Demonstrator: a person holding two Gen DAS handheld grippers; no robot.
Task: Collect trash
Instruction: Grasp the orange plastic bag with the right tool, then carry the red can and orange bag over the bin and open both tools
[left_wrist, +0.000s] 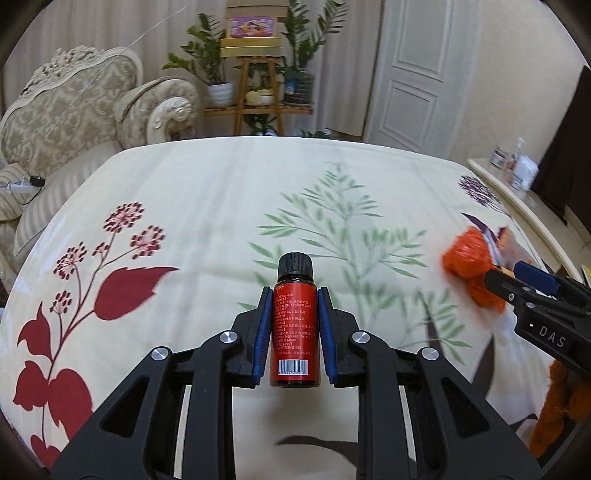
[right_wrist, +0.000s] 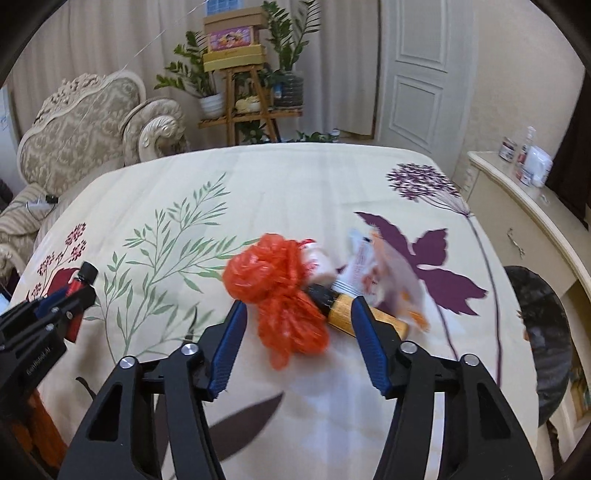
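Beside right hand-held gripper (right_wrist: 299, 325), black bin (right_wrist: 535, 343), unseen from left

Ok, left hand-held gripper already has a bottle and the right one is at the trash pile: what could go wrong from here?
1. The right hand-held gripper straddles only part of the pile: the orange bag and yellow-labelled bottle. The white wrappers behind may be left or pushed away.
2. The crumpled bag may slip out, being soft.
3. The red bottle sits in the left hand-held gripper by its sides only; swinging could tilt it loose.
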